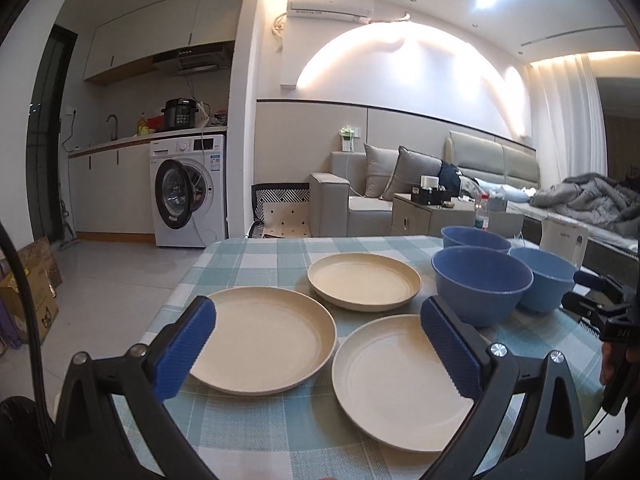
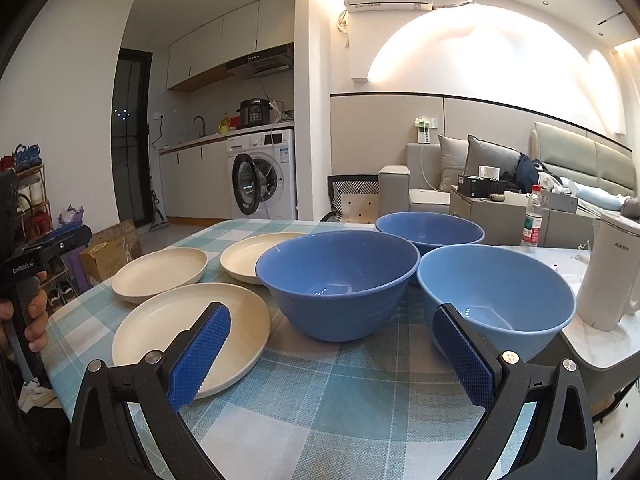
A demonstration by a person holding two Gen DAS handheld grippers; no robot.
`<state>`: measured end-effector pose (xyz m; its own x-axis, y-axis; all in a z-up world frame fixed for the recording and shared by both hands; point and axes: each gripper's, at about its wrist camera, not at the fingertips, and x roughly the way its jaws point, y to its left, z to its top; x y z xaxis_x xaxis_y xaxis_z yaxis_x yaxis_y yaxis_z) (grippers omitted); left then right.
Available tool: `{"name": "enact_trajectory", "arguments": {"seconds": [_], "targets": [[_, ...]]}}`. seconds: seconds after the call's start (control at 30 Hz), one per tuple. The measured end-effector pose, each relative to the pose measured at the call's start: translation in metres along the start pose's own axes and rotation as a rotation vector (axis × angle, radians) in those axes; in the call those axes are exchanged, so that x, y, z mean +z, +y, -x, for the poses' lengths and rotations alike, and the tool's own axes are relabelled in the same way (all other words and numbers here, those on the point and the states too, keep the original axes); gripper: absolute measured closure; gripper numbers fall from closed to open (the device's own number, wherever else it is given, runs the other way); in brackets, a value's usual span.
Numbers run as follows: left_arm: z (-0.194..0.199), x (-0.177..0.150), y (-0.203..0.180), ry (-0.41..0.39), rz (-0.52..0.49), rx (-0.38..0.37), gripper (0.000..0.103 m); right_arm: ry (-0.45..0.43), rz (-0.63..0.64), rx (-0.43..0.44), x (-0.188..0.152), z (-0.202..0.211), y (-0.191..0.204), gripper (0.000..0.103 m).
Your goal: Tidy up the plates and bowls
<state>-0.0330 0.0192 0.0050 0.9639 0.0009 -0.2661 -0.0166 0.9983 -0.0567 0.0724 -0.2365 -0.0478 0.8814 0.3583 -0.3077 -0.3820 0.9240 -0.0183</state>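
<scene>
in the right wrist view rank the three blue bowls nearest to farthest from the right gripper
Measured from the right gripper:
1. Lighter blue plastic bowl, on the right, just behind the right finger.
2. Darker blue plastic bowl, centre, a little beyond the open fingers; close to the first, though it seems slightly farther.
3. Far blue bowl, at the back, behind both.

Three cream plates [image 1: 262,344] [image 1: 364,281] [image 1: 394,380] and three blue bowls [image 2: 338,284] [image 2: 430,229] [image 2: 498,292] sit on a checked tablecloth [image 2: 320,392], with one white kettle [image 2: 610,272] and one plastic bottle [image 2: 532,220] nearby.
</scene>
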Motion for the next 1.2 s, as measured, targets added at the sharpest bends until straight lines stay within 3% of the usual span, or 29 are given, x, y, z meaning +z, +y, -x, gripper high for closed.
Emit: {"name": "enact_trajectory", "arguments": {"seconds": [1.2], "targets": [[-0.0092,0.008,-0.0076,0.076,-0.019,-0.024,0.0,0.008,0.035,-0.005,0.005,0.0059,0.0086,0.0]]}}
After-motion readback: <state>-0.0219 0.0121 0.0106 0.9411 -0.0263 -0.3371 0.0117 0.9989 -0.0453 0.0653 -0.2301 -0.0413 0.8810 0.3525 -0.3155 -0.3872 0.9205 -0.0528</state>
